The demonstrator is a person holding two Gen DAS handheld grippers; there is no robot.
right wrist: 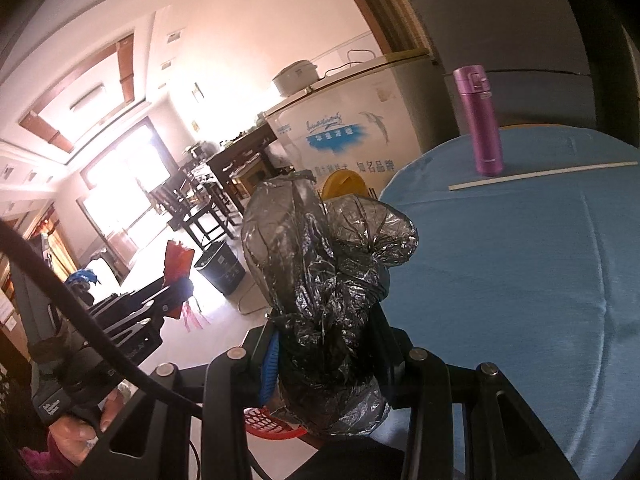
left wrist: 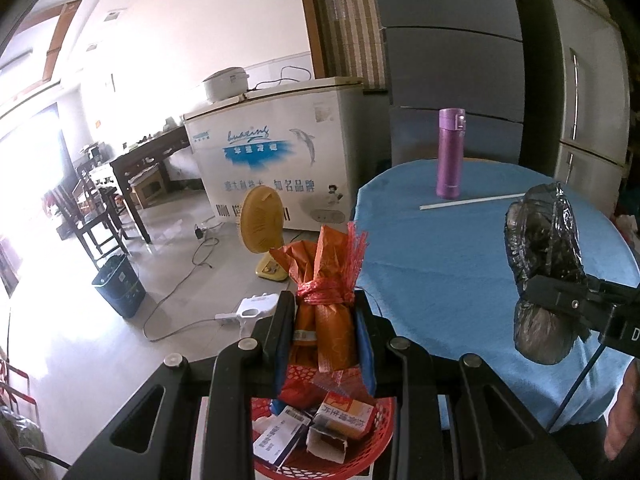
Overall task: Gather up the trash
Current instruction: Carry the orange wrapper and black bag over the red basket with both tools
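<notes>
Two claws grip bundles; only the left wrist view shows boxes [left wrist: 320, 428] (basketed).

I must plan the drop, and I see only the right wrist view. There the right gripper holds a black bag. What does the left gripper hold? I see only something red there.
Observer: The left gripper is shut on an orange wrapper bundle, tied near its top with red mesh string.
Operator: Is something under it?
Observer: Yes. The red basket below the jaws has small printed boxes inside.
Operator: And the floor on that side?
Observer: A white power strip lies there, with its cable trailing away.
</notes>
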